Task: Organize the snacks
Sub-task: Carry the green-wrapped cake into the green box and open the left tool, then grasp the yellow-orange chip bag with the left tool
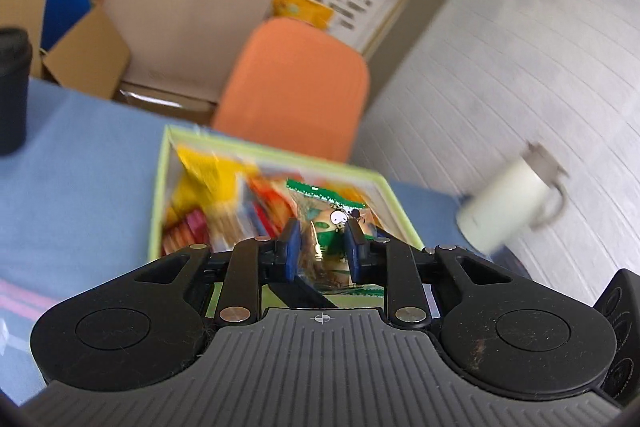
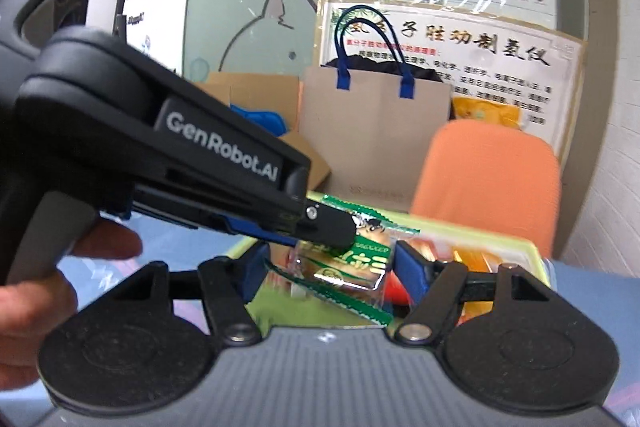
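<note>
Clearly, we see the left tool point(image 1: 322, 247) clenched on a green-and-clear snack packet point(image 1: 332, 227) at lower centre of the left wrist view; its blue pads point(image 1: 291, 247) press the wrapper from both sides; the packet hangs in front of the pale green box point(image 1: 158, 195), which sits on the blue desk point(image 1: 80, 163) and holds a blurred heap of yellow, red and orange snacks point(image 1: 224, 203); a white mug point(image 1: 508, 203) stands at the right edge of the desk, and a dark cup point(image 1: 12, 87) at the far left.

In the right wrist view, the left tool point(image 2: 344, 231) reaches in from the left, gripped by a hand point(image 2: 48, 287) at lower left; it carries the snack packet point(image 2: 352, 267) at centre frame; the right tool point(image 2: 332, 267) is released, its 2 blue pads point(image 2: 412, 267) standing apart on either side of the packet without pressing it; the box rim point(image 2: 500, 247) shows behind; an orange chair point(image 2: 492, 179) and a brown paper bag point(image 2: 372, 123) stand beyond the desk.
</note>
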`<state>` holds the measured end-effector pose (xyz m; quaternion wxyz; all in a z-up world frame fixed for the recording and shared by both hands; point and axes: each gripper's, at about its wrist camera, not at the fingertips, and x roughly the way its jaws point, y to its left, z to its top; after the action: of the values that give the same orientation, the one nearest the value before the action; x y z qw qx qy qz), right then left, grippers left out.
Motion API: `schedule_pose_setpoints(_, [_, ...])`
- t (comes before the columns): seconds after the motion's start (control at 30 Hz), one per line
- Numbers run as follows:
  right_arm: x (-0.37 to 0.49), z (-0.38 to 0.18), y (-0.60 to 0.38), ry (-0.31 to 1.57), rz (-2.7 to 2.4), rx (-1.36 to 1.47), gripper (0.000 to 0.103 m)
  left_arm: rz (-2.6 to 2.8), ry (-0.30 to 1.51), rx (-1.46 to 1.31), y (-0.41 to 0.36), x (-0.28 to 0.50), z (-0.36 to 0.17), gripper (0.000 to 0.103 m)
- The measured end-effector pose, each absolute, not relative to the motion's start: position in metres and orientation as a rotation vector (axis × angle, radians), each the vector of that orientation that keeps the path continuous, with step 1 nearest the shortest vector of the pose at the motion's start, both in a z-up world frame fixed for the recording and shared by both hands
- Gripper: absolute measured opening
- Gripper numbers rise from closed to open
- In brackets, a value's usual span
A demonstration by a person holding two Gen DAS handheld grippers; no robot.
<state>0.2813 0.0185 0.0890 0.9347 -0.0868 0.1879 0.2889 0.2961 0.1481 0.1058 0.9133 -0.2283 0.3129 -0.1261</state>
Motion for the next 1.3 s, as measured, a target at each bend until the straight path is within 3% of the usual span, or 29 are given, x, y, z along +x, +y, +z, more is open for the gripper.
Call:
schedule_pose_setpoints(0.17, [0.328, 0.073, 0.049, 0.444, 0.631, -0.204, 0.077, -0.177, 0.692, -0.466, 0.168, 0.343, 0.088, 0.006])
schedule_pose_setpoints(0.27, [0.345, 0.062, 0.055, 0.48, 0.653, -0.208, 0.078, -0.134, 0.703, -0.45, 0.174, 0.358, 0.069, 0.015])
schedule_pose_setpoints(0.3, [0.345, 0.063, 0.055, 0.467, 0.647, -0.225, 0.08, -0.127, 0.695, -0.45, 0.176, 0.359, 0.066, 0.023])
schedule_pose_setpoints(0.4, [0.331, 0.079, 0.036, 0.39, 0.632, -0.228, 0.091, -0.133, 0.621, -0.483, 0.184, 0.342, 0.072, 0.03])
schedule_pose_setpoints(0.53, [0.294, 0.092, -0.012, 0.335, 0.624, -0.162, 0.093, -0.152, 0.537, -0.458, 0.189, 0.302, 0.086, 0.049])
schedule_pose_setpoints(0.6, [0.275, 0.084, -0.034, 0.365, 0.607, -0.141, 0.093, -0.166, 0.531, -0.442, 0.187, 0.28, 0.084, 0.052])
schedule_pose_setpoints(0.77, [0.252, 0.031, -0.062, 0.548, 0.55, -0.126, 0.093, -0.285, 0.661, -0.459, 0.162, 0.242, 0.049, 0.052])
schedule_pose_setpoints(0.83, [0.251, 0.018, -0.06, 0.583, 0.546, -0.142, 0.093, -0.364, 0.757, -0.532, 0.148, 0.242, 0.028, 0.047])
schedule_pose_setpoints(1.0, [0.25, 0.01, -0.036, 0.581, 0.645, -0.273, 0.093, -0.398, 0.903, -0.589, 0.121, 0.256, 0.005, 0.043])
schedule_pose_setpoints(1.3, [0.232, -0.007, -0.017, 0.611, 0.733, -0.358, 0.093, -0.297, 0.962, -0.508, 0.102, 0.268, -0.003, 0.043])
